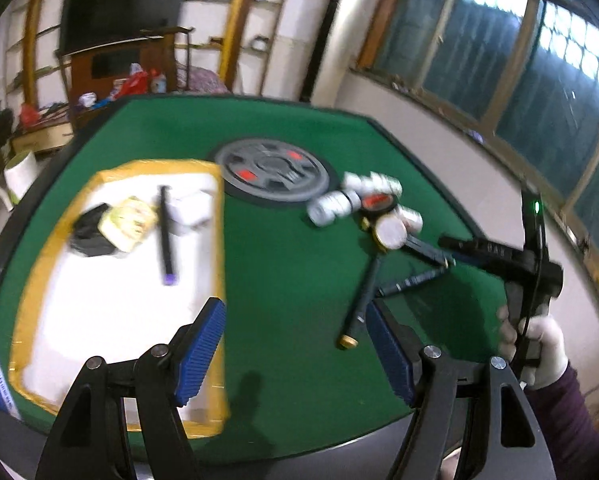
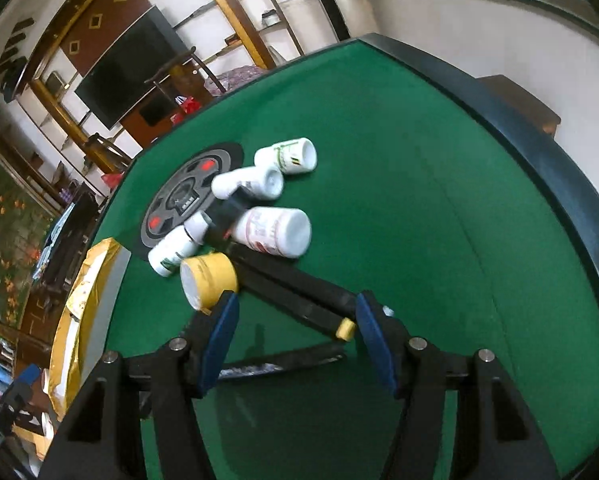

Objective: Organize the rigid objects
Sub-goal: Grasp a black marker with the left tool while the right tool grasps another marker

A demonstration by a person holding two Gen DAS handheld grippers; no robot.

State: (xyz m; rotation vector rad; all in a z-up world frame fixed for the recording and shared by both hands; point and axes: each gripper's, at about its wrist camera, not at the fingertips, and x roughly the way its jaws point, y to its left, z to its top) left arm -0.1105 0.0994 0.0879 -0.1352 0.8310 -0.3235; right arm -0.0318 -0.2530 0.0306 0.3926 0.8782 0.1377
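Left wrist view: left gripper [image 1: 295, 344] released, jaws wide apart, nothing between the blue pads; it hangs over bare green felt of the table [image 1: 283, 264]. White tray [image 1: 99, 320] with yellow rim lies at the table's left side, holding four items: one black bag [image 1: 89, 234], one yellowish packet [image 1: 129, 222], one black pen with purple end [image 1: 166, 236], one white box [image 1: 191, 210]. Grey round disc [image 1: 273, 178] sits mid-table, touching the tray's far corner. Right of the disc: pile of white bottles [image 1: 351, 200], blurred, count unclear here. Three black sticks [image 1: 363, 296] fan out from the pile toward the near edge. A gloved hand [image 1: 543, 348] at right holds the right gripper, seen from the side. Open felt between tray and sticks.

Right wrist view: right gripper [image 2: 295, 340] unclenched, pads apart, gripping nothing; a gold-tipped stick [image 2: 299, 308] passes between them without visible contact. Five white bottles [image 2: 275, 232], all lying down, plus one yellow jar [image 2: 209, 280] just beside the left pad. Bottles overlap the disc [image 2: 179, 204]. Felt to the right is bare up to the dark table rim [image 2: 539, 160].
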